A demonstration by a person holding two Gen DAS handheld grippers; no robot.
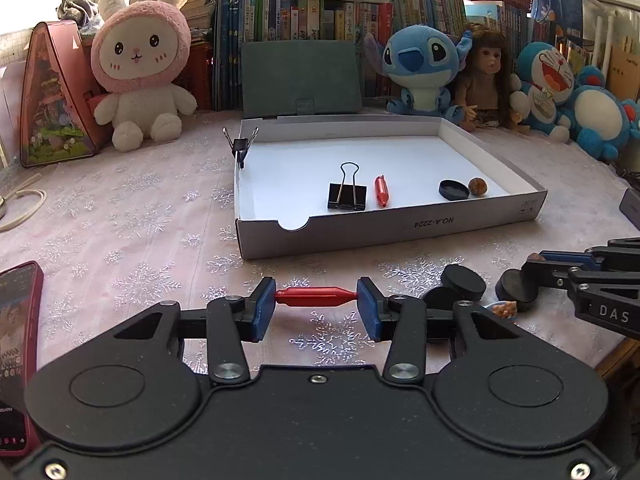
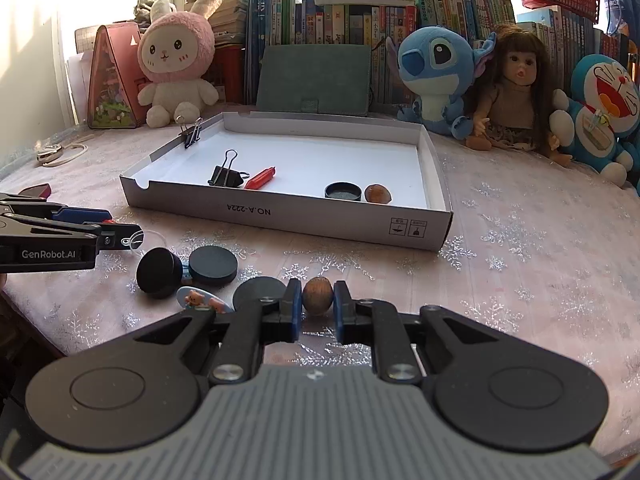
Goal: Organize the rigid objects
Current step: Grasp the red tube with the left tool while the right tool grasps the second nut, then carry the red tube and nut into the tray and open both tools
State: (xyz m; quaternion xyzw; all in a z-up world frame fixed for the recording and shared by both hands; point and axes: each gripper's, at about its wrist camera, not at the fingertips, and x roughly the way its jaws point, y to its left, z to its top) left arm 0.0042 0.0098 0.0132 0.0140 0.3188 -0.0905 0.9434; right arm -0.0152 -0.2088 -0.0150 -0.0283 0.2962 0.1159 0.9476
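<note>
Near table front, left to right: left tool [image 1: 316, 303] clamped endwise on red cylinder [image 1: 316, 297], just above table [image 1: 120, 248]. Loose black discs [image 2: 212, 266] between tools. Right tool [image 2: 317, 306] gripping brown nut [image 2: 317, 295]. White tray [image 1: 400, 232] behind holds binder clip [image 1: 347, 196], second red cylinder [image 1: 381, 191], black cap [image 1: 453, 190], second nut [image 1: 477, 186].

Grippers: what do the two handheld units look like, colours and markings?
Both are matte black, with linkage arms, silver pivot screws and blue finger pads. The left gripper reads "GenRobot.AI" on its side; the right gripper has a ribbed grey housing and reads "DAS". No cables visible.
</note>
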